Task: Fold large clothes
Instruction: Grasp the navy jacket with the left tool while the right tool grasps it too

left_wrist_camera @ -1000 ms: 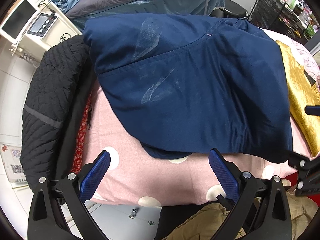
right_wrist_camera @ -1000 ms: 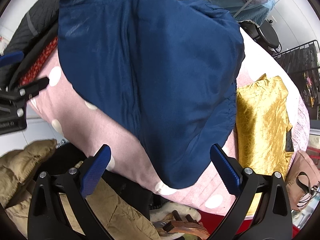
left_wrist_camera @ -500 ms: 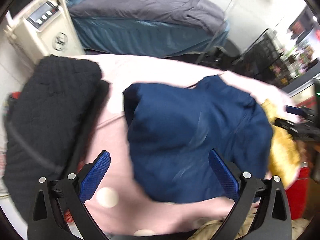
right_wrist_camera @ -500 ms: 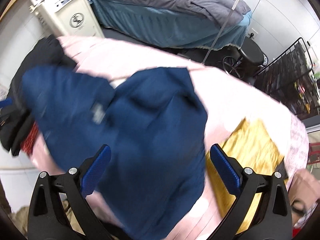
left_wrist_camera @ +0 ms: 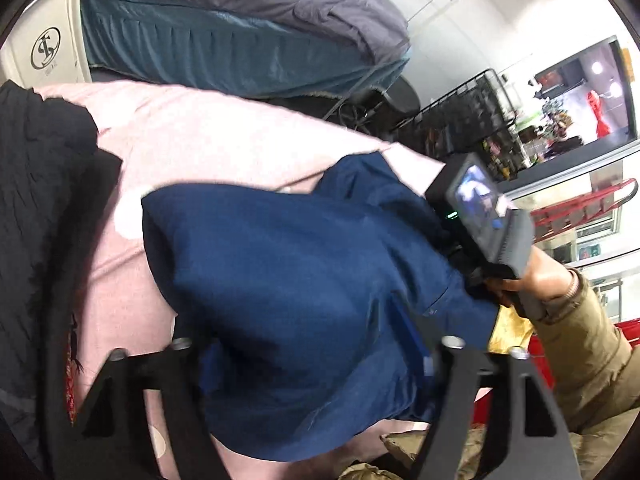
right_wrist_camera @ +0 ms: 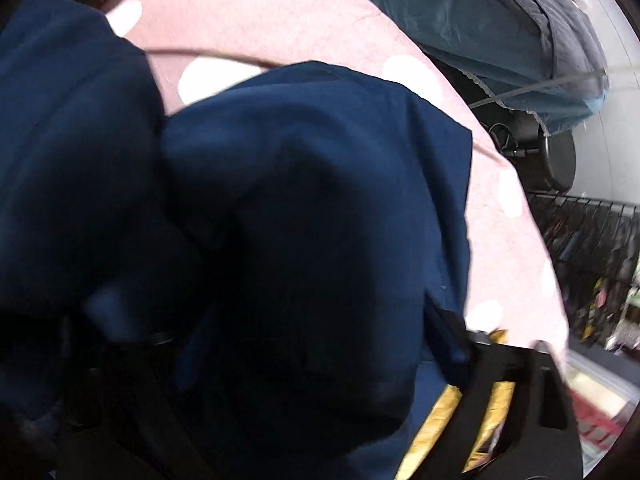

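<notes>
Fingers of left gripper (left_wrist_camera: 304, 356) and right gripper (right_wrist_camera: 304, 344) just closing, navy blue cotton garment (left_wrist_camera: 304, 280) bunched between; clamp unconfirmed. Garment mid pink dotted bedsheet (left_wrist_camera: 224, 136), black quilted jacket (left_wrist_camera: 36, 184) at nine o'clock. Pinch both edges evenly before lifting.

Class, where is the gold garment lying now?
In the right wrist view the gold garment lies low right, tucked under the navy garment's edge.
</notes>
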A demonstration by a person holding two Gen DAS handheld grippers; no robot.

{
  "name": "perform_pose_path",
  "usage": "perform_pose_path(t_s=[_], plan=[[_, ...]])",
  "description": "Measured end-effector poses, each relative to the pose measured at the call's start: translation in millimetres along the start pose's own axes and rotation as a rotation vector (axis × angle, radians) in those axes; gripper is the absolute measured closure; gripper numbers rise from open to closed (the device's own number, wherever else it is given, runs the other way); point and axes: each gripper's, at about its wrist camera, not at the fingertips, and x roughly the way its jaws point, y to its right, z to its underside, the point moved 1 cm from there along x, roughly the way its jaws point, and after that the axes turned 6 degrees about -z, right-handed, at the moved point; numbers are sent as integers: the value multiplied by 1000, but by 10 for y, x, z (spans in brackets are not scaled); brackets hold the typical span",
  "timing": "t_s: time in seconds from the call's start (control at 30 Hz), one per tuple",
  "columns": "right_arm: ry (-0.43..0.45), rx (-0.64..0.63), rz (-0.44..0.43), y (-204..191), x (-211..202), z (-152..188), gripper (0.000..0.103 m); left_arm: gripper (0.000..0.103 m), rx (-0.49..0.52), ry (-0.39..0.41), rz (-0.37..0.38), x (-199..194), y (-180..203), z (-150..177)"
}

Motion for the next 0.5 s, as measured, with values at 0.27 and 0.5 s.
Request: perform_pose_path(t_s=[0.27,0.5], plan=[[285,366,-261,533,-792,612,93,85,126,99,-97,-280,436,13],[774,522,-243,820,-2495,1649,95,88,370,449,-109,-1374,1340,-256]])
